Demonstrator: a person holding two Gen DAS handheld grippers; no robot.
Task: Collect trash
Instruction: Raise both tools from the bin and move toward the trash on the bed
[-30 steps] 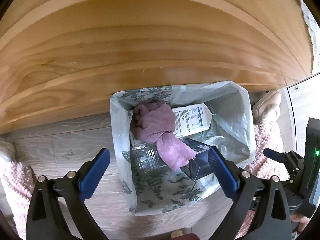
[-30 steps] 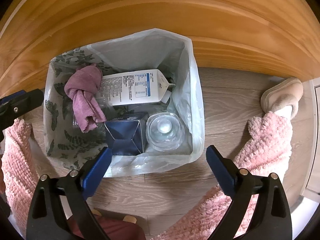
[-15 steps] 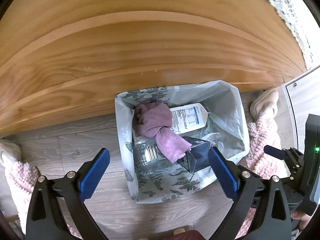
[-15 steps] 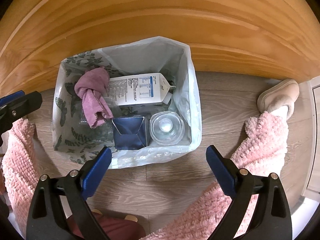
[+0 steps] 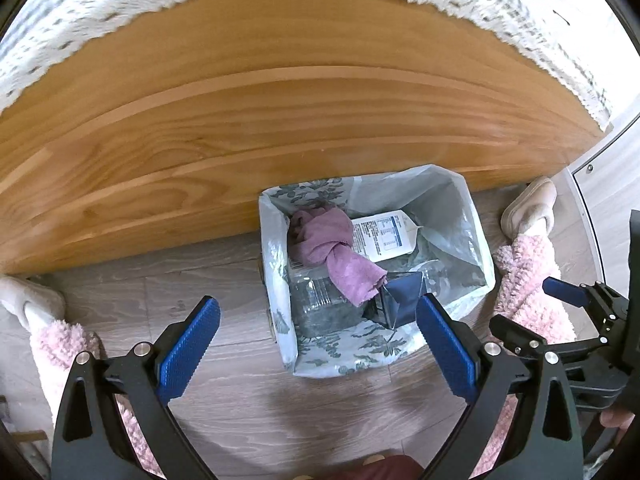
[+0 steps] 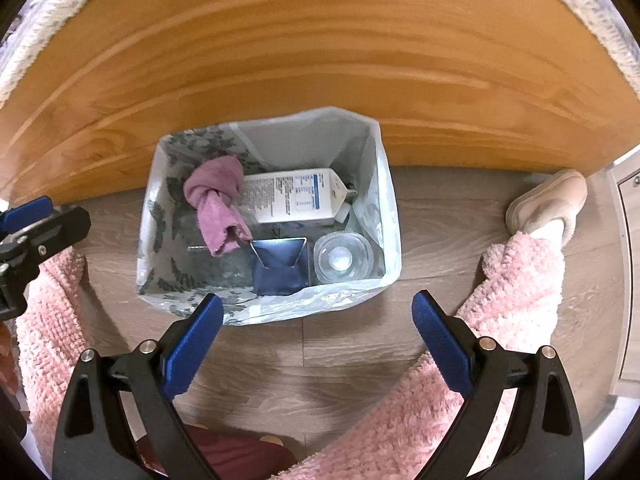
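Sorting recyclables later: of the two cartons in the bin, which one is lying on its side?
The white carton with the blue-printed label, lying flat toward the back of the bin. The dark blue carton stands upright, its opened top facing up.

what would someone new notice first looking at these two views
Probably the lined trash bin on the grey floor against a wooden panel, holding a knotted purple cloth, a white carton, a dark blue box and a clear bottle. Next, the empty left gripper and right gripper above it, jaws spread wide, with fluffy pink sleeves either side.
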